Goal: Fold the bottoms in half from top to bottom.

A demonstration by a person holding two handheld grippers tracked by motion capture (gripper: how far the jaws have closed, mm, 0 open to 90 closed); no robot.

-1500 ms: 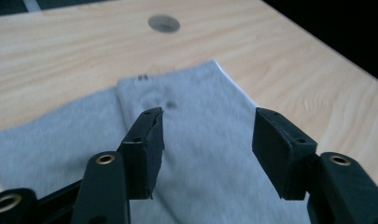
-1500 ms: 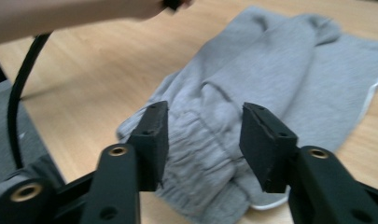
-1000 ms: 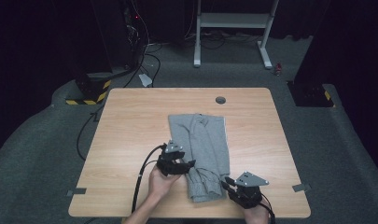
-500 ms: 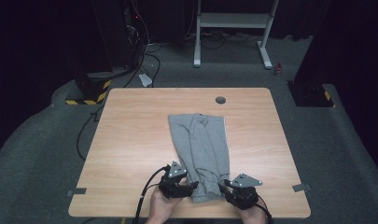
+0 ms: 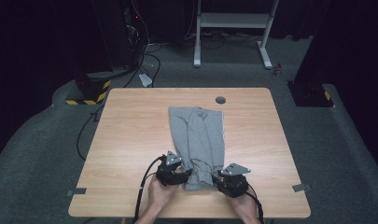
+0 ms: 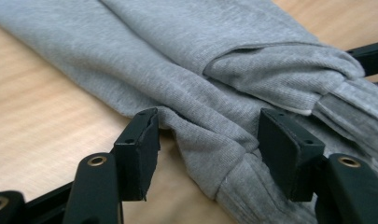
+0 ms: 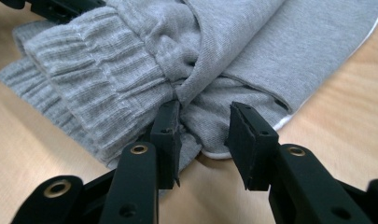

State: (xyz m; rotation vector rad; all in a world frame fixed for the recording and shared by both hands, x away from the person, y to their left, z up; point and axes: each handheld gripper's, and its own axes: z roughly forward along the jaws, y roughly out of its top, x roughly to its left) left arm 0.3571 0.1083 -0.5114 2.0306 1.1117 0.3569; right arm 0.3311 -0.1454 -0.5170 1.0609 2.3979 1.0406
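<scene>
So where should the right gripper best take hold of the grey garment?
Probably at the near corner of the grey garment, by the ribbed band, coming in low from the table's near edge. The layers bunch there into a raised fold that the right gripper already straddles, jaws open.

Soft grey knit on pale wood

The garment [image 5: 198, 140] is matt grey jersey cloth with a ribbed, gathered cuff [image 7: 84, 70]; the table [image 5: 130, 126] is smooth light woodgrain laminate; the gripper pads [image 6: 140, 144] look like matt black plastic.

- You've got a wooden table [image 5: 130, 140] with a round grommet hole [image 5: 220, 100] at its far edge.
- White stand [image 5: 233, 21] on the floor behind, cables [image 5: 144, 51] far left.
</scene>
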